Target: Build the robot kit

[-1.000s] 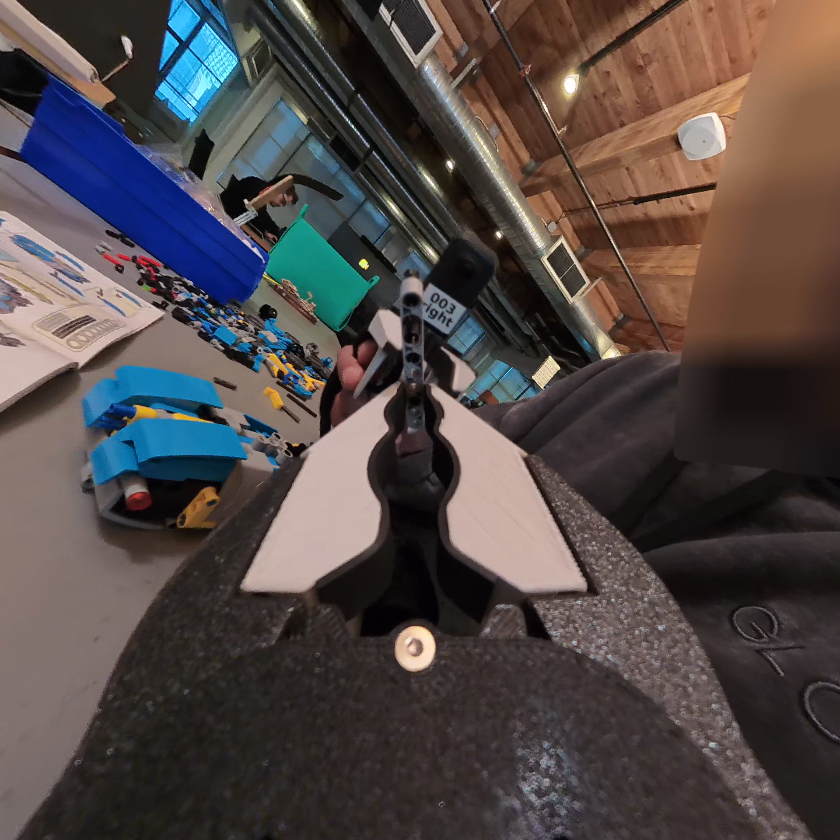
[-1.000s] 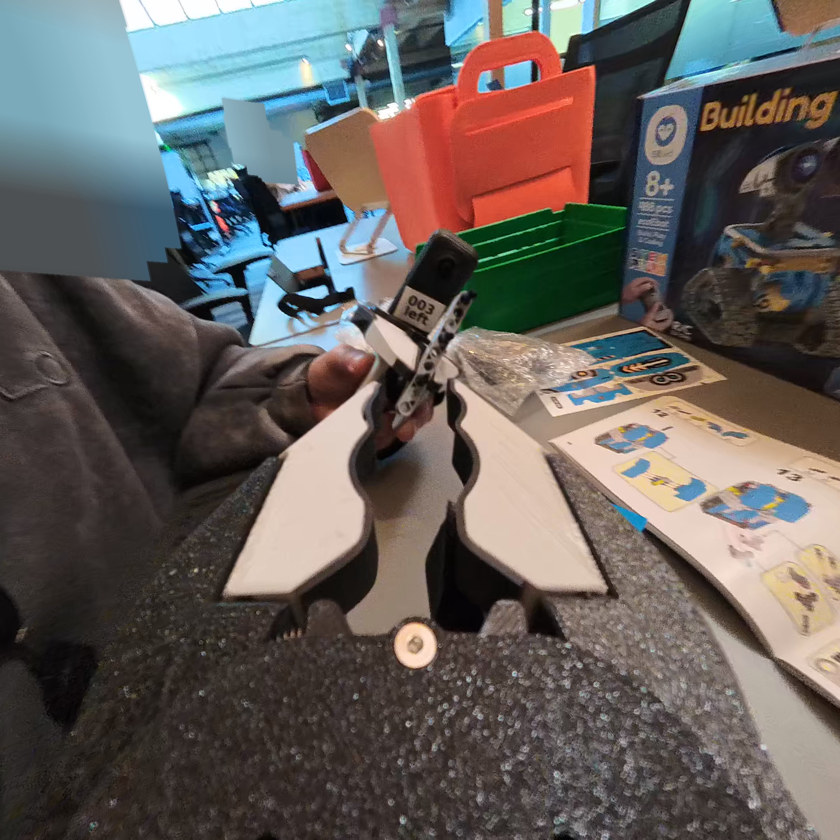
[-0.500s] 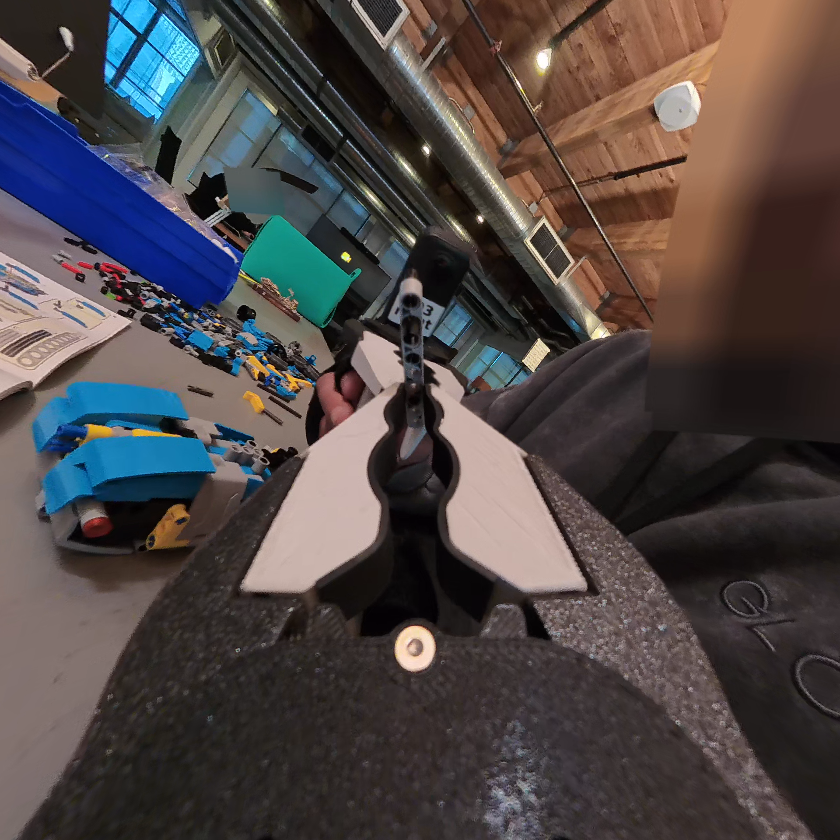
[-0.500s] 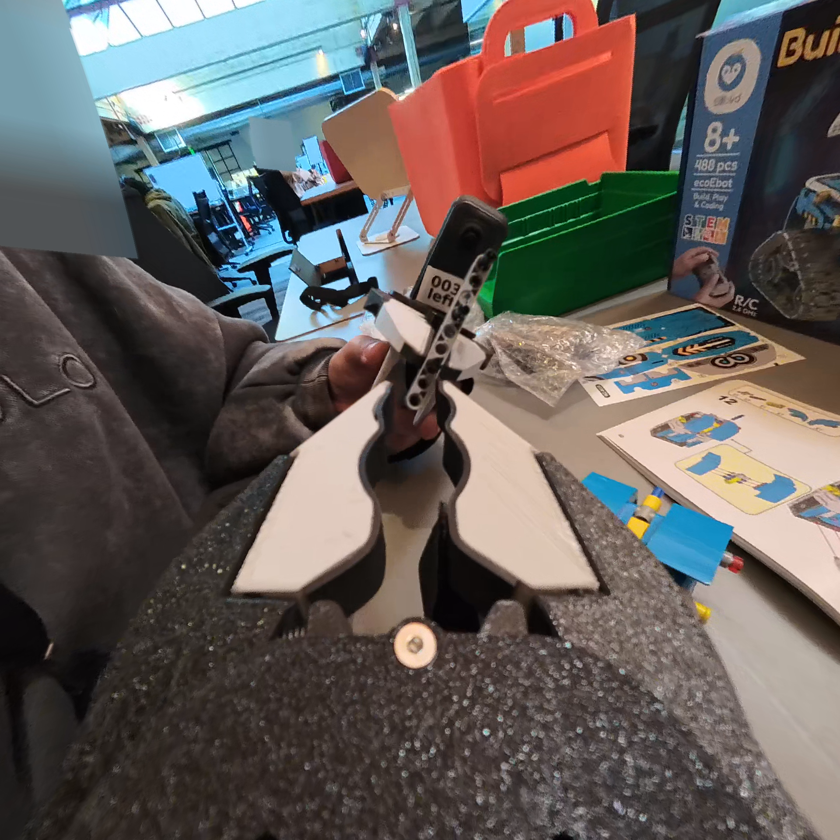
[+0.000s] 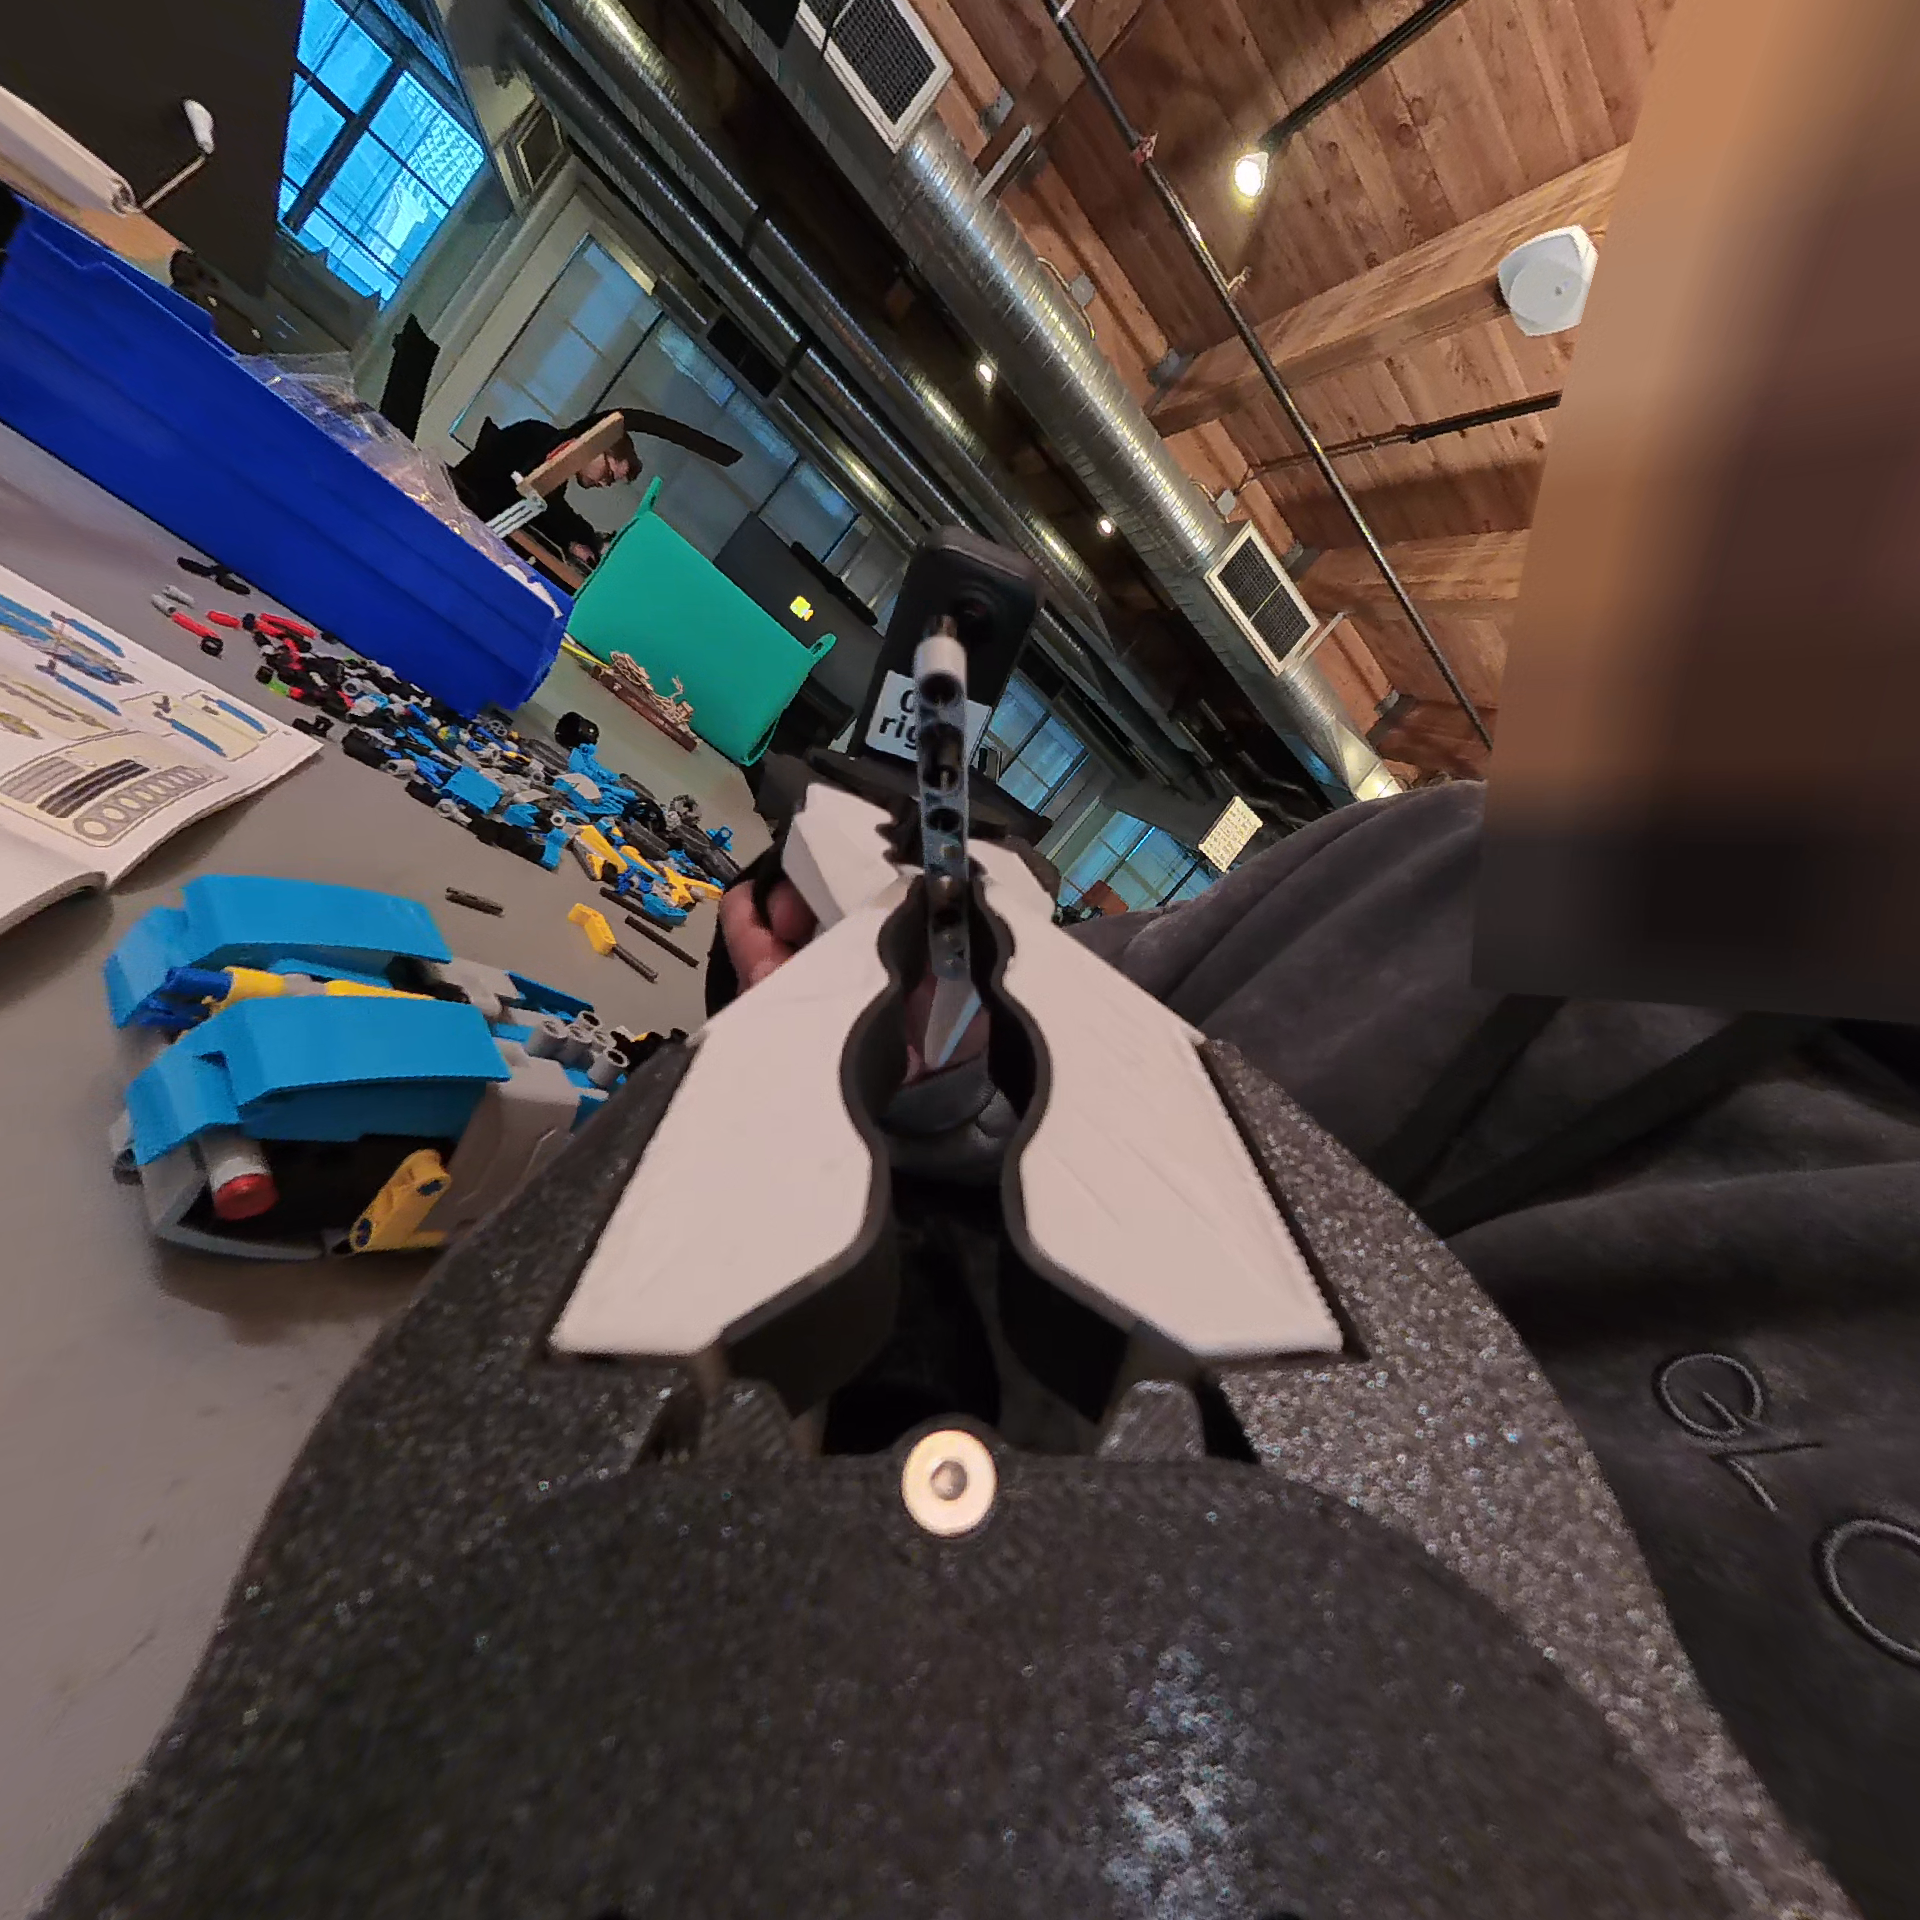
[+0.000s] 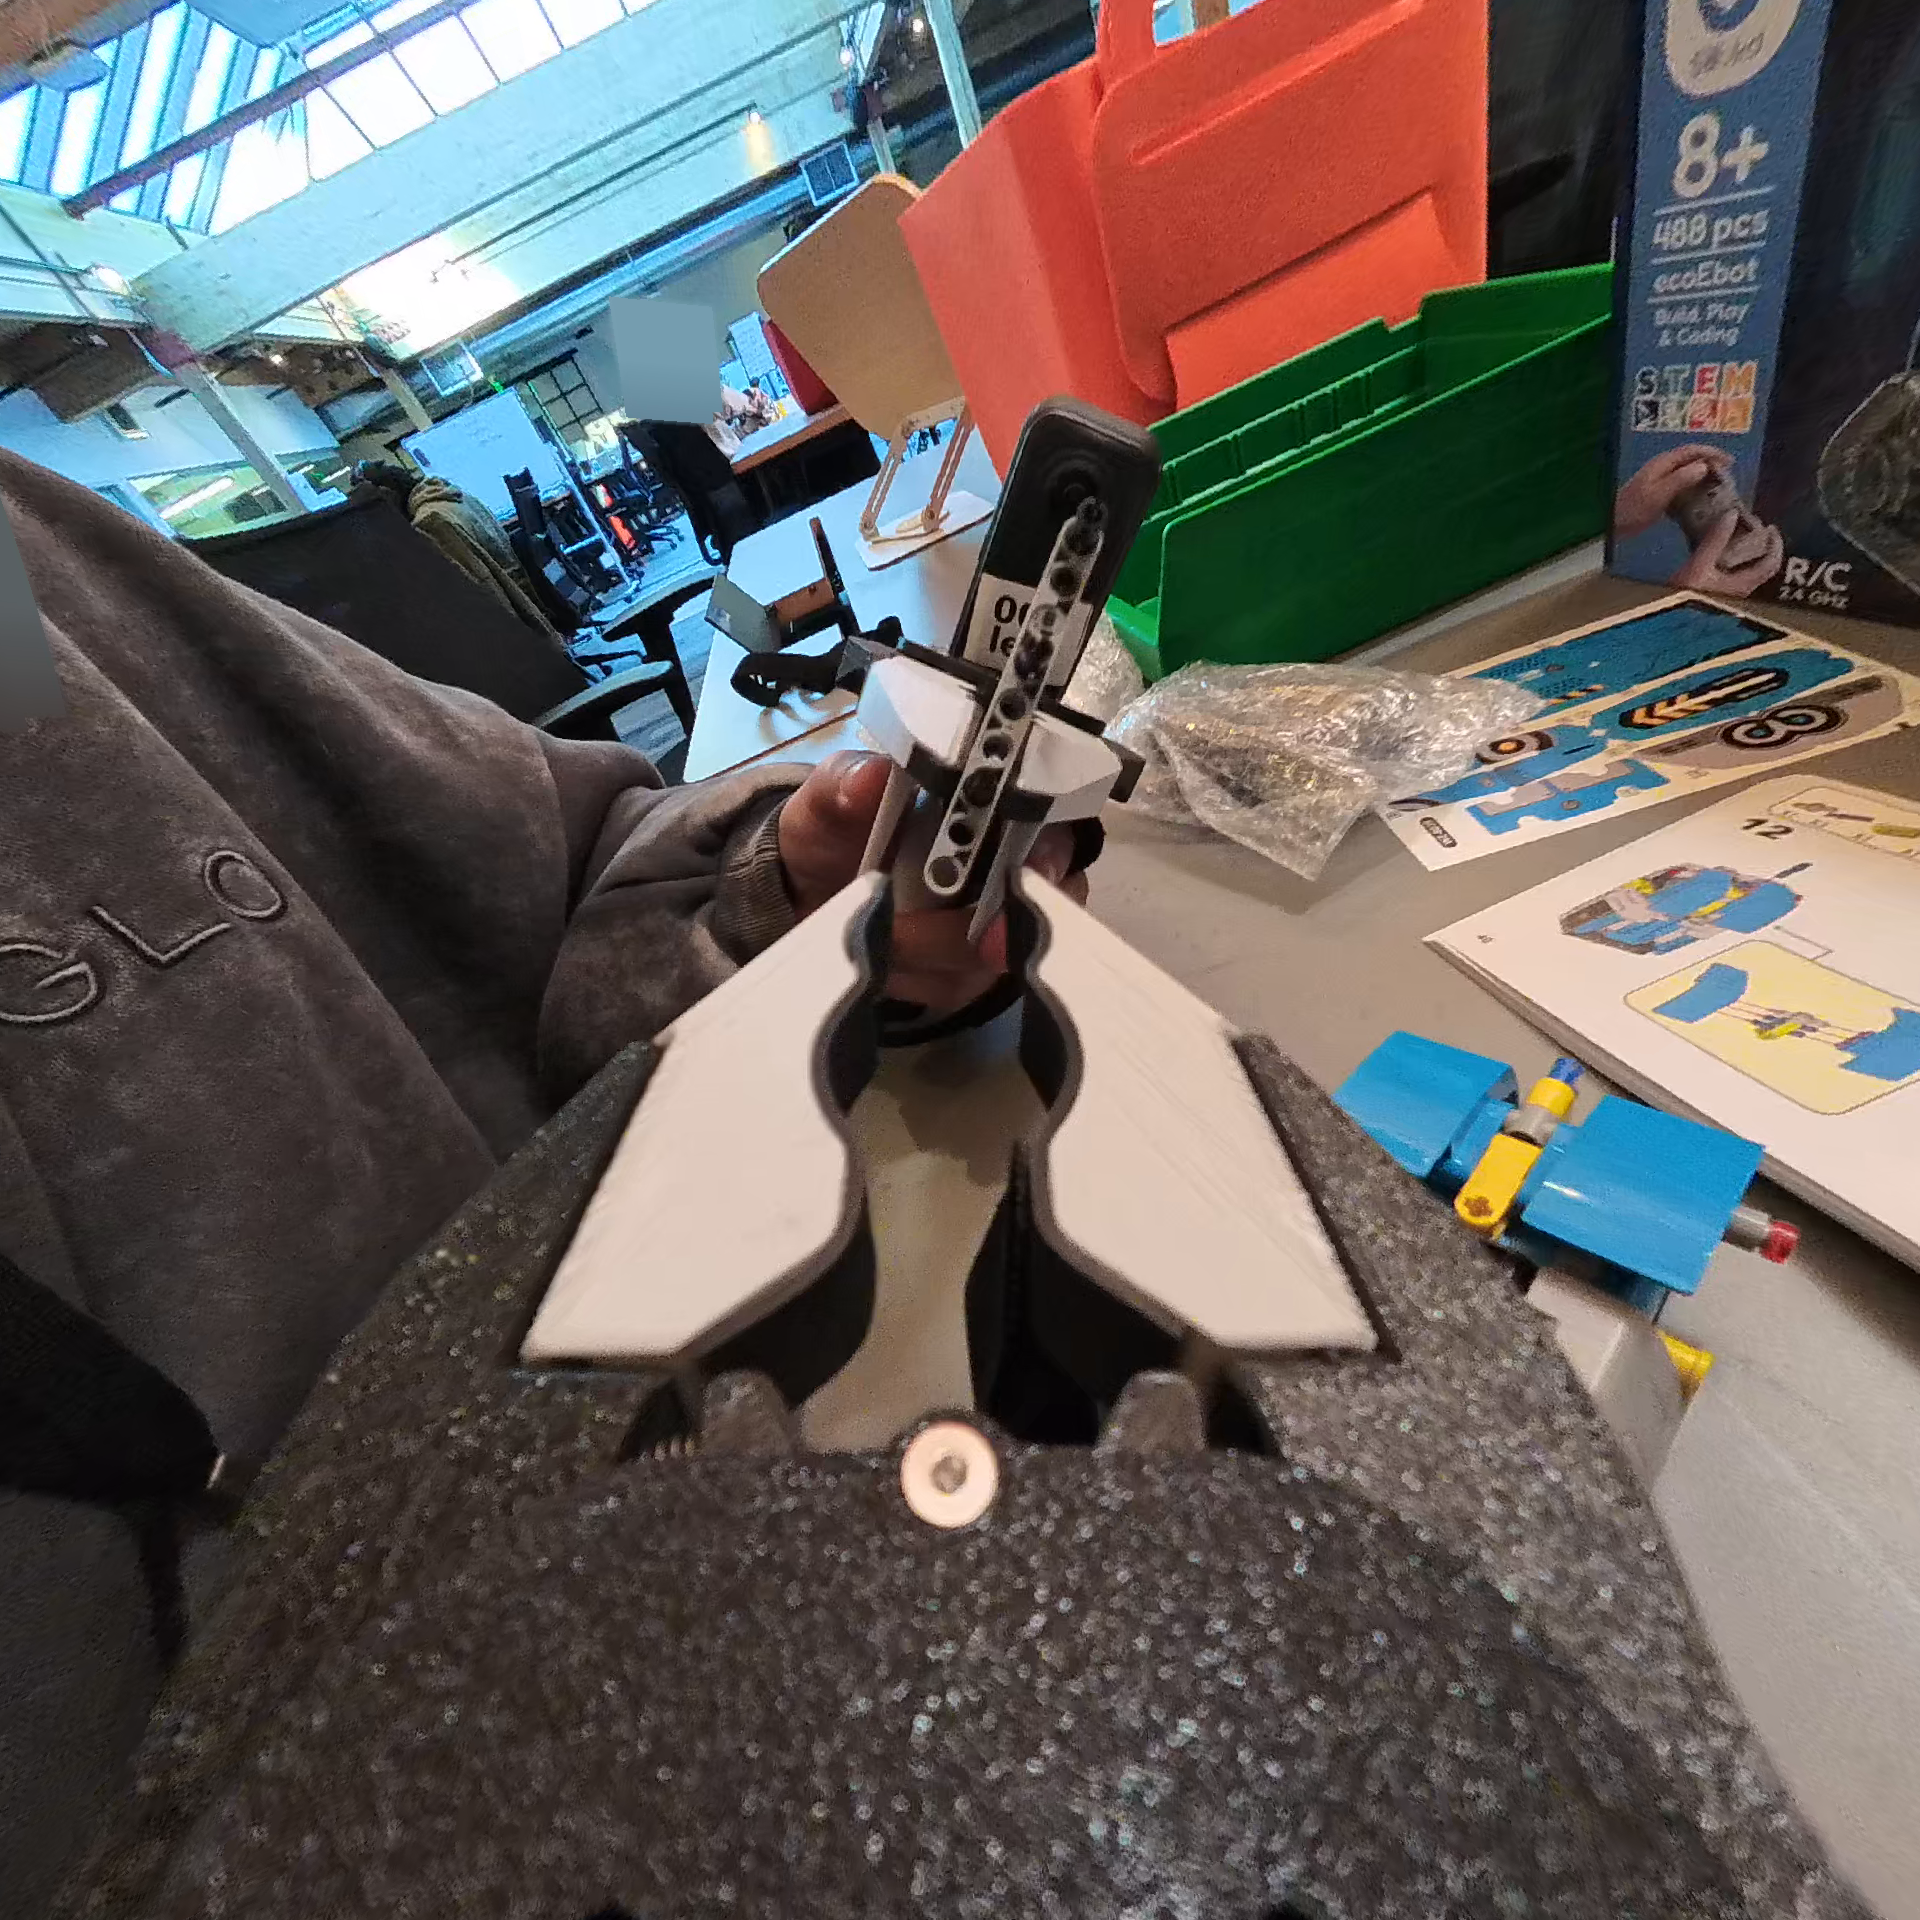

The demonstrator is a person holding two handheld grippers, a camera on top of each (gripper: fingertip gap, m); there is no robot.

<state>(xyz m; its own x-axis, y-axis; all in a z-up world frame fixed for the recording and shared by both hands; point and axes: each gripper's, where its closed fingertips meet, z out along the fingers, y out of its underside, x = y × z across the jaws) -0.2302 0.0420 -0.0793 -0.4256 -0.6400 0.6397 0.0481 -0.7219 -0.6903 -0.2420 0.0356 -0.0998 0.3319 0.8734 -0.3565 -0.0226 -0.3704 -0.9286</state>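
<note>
My left gripper (image 5: pixel 943 894) is shut on a long grey beam with holes (image 5: pixel 940 748), held edge-on and upright above the grey table (image 5: pixel 208 1403). A short white pin sits at the beam's top end. In the right wrist view the left gripper (image 6: pixel 992 748) clamps the beam (image 6: pixel 977 821) near its middle. My right gripper (image 6: pixel 948 894) faces it with its jaws apart, and the beam's lower end sits between the tips. One of its white fingers (image 5: pixel 831 862) shows just behind the beam. A hand (image 6: pixel 831 821) holds the left gripper.
A blue and grey part-built model (image 5: pixel 301 1060) (image 6: pixel 1558 1164) lies on the table. An open instruction booklet (image 6: pixel 1714 956), a sticker sheet (image 6: pixel 1662 707), a clear plastic bag (image 6: pixel 1299 738), loose pieces (image 5: pixel 540 769), a blue bin (image 5: pixel 260 457), a green bin (image 6: pixel 1403 436) and a kit box (image 6: pixel 1766 312) surround it. The tips of both grippers are at nearly the same place.
Both grippers have shifted together, the left still shut on the beam. The right wrist view has swung, so the blue model now shows at its lower right.
</note>
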